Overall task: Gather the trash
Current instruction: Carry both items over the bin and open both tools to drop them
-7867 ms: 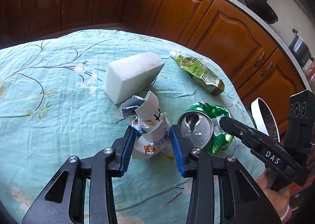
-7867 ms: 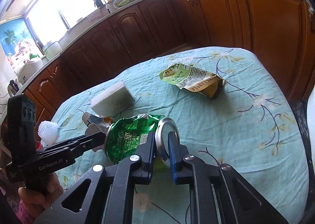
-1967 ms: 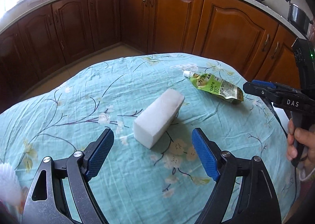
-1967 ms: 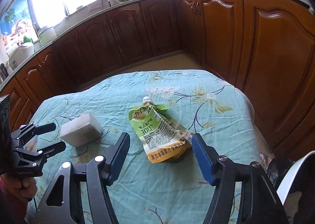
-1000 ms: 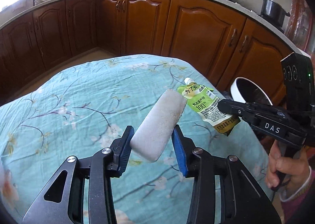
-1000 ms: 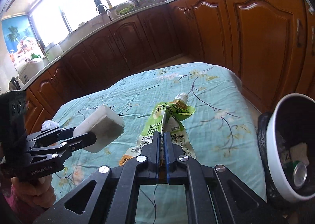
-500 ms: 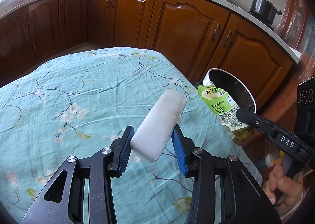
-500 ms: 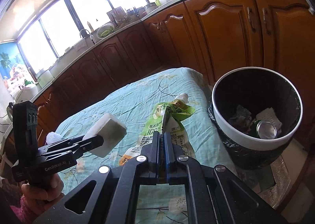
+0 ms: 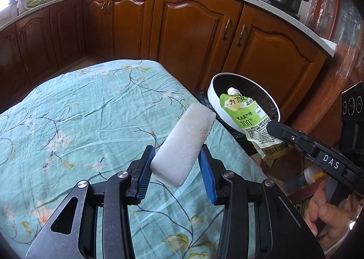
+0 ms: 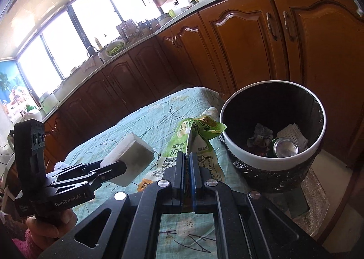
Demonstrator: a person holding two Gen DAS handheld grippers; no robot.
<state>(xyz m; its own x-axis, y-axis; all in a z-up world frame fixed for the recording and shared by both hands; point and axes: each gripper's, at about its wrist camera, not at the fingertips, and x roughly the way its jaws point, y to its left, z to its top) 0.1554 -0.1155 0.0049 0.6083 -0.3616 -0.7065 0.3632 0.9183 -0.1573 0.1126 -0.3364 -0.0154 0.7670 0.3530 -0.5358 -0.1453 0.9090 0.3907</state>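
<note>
Bin (image 10: 271,164) already holds a can (image 10: 285,148) and crumpled scraps, while left gripper (image 9: 175,173) clamps the white foam block (image 9: 184,145) over the table (image 9: 79,111) and right gripper (image 10: 187,169) pinches the green pouch (image 10: 195,138) near the rim; both undropped.

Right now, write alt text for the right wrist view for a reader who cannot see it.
The right gripper pinches a green drink pouch beside an open white-rimmed trash bin holding a crushed can and paper scraps. At left, the left gripper holds a white foam block above the floral teal tablecloth, with wooden kitchen cabinets behind.
</note>
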